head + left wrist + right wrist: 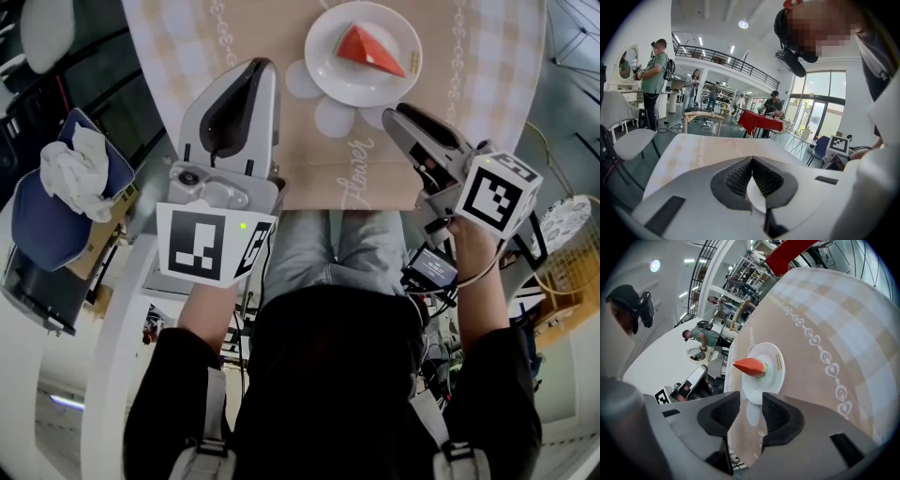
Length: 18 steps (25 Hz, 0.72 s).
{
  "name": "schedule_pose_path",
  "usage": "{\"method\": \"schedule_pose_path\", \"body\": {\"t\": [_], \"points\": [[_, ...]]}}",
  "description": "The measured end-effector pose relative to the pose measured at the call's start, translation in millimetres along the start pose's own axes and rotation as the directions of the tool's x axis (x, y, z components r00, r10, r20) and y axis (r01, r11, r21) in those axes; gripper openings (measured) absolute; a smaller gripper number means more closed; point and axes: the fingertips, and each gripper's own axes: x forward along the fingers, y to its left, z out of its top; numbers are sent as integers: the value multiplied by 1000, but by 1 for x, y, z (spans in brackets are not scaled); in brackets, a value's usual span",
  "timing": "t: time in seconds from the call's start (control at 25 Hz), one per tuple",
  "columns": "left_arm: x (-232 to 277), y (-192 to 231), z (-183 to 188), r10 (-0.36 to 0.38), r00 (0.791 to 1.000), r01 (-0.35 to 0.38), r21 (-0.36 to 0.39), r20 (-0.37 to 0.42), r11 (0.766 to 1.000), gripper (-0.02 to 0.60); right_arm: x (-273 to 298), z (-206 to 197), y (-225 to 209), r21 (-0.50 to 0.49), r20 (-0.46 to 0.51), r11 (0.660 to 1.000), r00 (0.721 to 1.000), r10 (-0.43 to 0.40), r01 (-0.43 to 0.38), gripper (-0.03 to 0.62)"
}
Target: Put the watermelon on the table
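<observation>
Where the table (309, 173) ends at its near edge, just above the person's lap, both grippers reach in over the rim, with bare cloth open between them. The left gripper (261, 67) is clenched on nothing, its pads meeting at the tips. The right gripper (394, 116) stands released, jaws apart and empty, pointing at the plate (328, 82) just beyond them. The watermelon (367, 49) lies on that plate, near the table's middle (a red wedge, rind at its right end in the head view). The cloth is beige with checked sides and white flower prints beside the plate. Off the left edge sits a blue chair (37, 220) with a crumpled white rag (73, 169) on it. Beyond lies an open hall with people standing and a red-covered table (759, 123).
</observation>
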Motion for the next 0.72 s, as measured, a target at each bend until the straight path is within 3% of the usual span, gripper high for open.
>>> {"method": "schedule_pose_path", "body": {"t": [0.24, 0.72], "points": [[-16, -6, 25, -13, 1000, 12, 18, 26, 1000, 9, -14, 23, 29, -102, 103, 994, 994, -35, 45, 26], [-46, -17, 74, -56, 994, 49, 71, 94, 996, 9, -35, 45, 110, -261, 228, 965, 969, 92, -30, 14]]}}
